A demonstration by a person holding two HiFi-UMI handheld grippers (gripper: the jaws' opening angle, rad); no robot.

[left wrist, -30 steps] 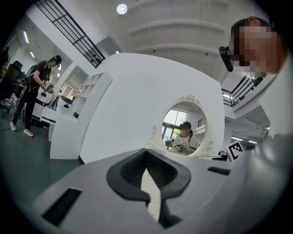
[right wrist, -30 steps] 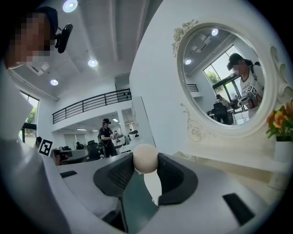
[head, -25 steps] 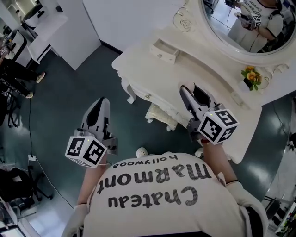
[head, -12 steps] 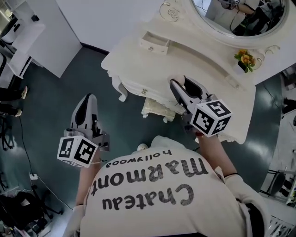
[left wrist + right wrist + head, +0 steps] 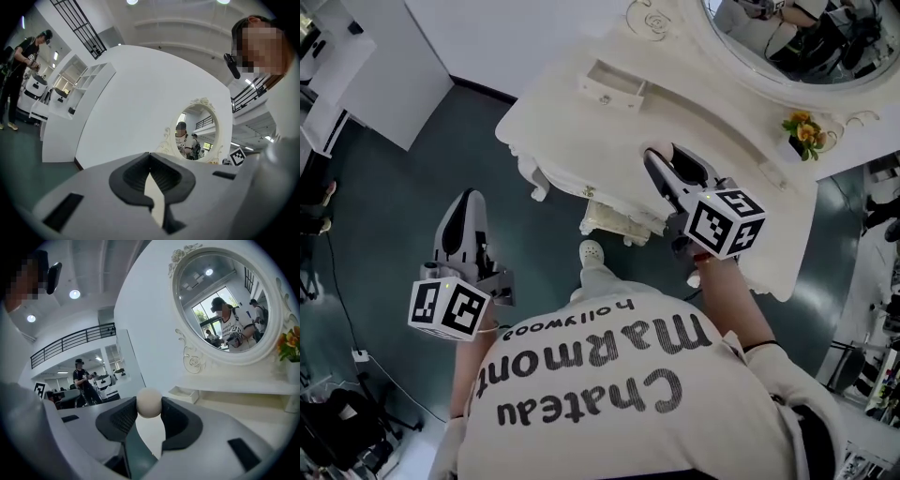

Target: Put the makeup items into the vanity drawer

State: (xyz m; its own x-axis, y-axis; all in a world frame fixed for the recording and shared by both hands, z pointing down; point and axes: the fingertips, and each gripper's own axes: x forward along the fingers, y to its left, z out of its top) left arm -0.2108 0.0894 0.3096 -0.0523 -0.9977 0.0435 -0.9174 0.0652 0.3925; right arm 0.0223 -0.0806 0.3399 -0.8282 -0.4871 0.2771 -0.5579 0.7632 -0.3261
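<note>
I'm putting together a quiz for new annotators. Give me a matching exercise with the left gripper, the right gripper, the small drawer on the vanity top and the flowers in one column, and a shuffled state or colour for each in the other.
Column one:
1. left gripper
2. right gripper
3. small drawer
4. flowers

Column two:
A. yellow and orange
B. pulled out
C. closed on a cream ball
D. jaws together, nothing between them

Pairs: 1-D, 2-C, 3-B, 4-A.
</note>
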